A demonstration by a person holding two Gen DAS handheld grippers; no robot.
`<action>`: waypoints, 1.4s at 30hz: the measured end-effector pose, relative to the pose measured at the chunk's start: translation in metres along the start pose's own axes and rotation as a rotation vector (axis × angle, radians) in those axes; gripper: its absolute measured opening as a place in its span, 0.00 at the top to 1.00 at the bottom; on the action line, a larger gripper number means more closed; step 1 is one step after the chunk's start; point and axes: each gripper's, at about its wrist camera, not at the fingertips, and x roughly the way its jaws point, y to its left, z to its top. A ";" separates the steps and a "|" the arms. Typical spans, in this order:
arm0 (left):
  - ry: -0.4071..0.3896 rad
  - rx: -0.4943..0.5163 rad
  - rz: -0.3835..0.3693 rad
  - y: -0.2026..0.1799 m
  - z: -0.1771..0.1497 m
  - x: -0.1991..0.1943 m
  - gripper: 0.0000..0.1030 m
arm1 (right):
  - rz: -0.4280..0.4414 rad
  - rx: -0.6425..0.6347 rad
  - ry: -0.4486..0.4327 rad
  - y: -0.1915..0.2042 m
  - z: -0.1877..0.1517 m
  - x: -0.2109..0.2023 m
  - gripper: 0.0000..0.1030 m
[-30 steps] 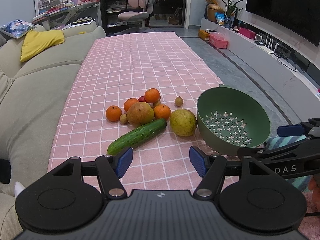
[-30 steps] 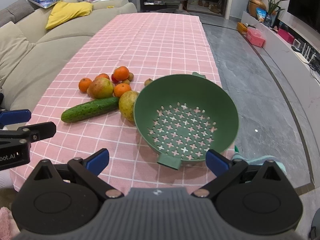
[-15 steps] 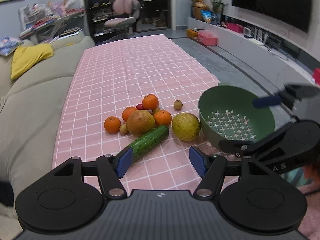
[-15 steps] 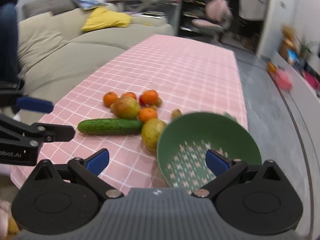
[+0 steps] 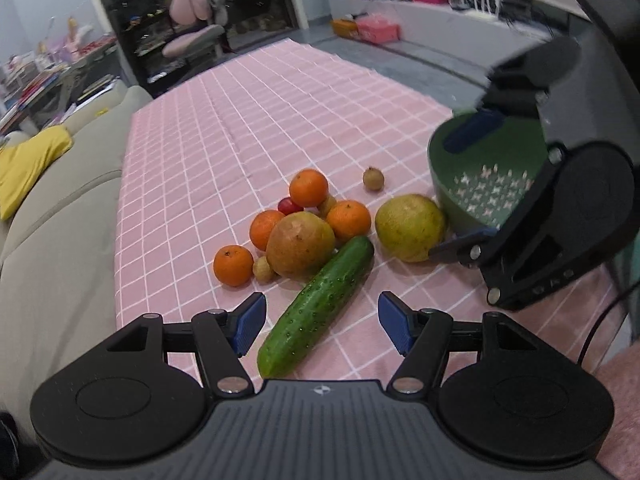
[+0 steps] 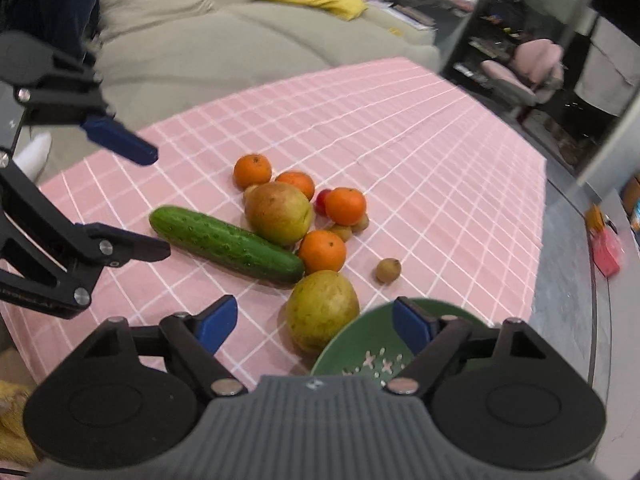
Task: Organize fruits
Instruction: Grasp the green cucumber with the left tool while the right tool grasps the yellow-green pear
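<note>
From your left wrist camera, your left gripper point(image 5: 322, 328) is spread wide and holds nothing, its blue pads flanking the near end of the long green cucumber point(image 5: 318, 306) on the pink checked tablecloth point(image 5: 248, 120). Beyond it lie four small orange tangerines point(image 5: 308, 187) around a brownish-yellow pear point(image 5: 300, 243). A yellow-green pear point(image 5: 410, 227) touches the green perforated plastic colander point(image 5: 480, 184).

From your right wrist camera, your right gripper point(image 6: 316, 322) is also wide apart and empty, hovering near the yellow-green pear point(image 6: 322, 310), possibly just above it. The colander point(image 6: 360, 352) sits under your right finger.
</note>
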 end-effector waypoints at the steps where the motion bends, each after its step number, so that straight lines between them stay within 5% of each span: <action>1: 0.012 0.016 0.002 0.001 0.001 0.006 0.26 | 0.010 -0.016 0.010 -0.001 0.002 0.006 0.24; 13: 0.143 0.085 -0.077 0.011 0.008 0.066 0.26 | 0.106 -0.208 0.163 -0.008 0.017 0.064 0.24; 22: 0.201 0.142 -0.069 0.009 0.010 0.095 0.27 | 0.150 -0.253 0.222 -0.011 0.019 0.089 0.32; 29: 0.201 0.168 -0.059 0.001 0.005 0.104 0.46 | 0.162 -0.264 0.242 -0.011 0.018 0.097 0.41; 33: 0.187 0.206 -0.032 -0.006 0.003 0.103 0.49 | 0.152 -0.268 0.233 -0.009 0.016 0.096 0.41; 39: 0.203 0.177 -0.011 -0.010 -0.002 0.095 0.52 | 0.160 -0.215 0.211 -0.007 0.015 0.088 0.41; 42: 0.233 0.074 -0.054 0.000 -0.004 0.089 0.53 | 0.167 -0.188 0.187 -0.001 0.015 0.079 0.41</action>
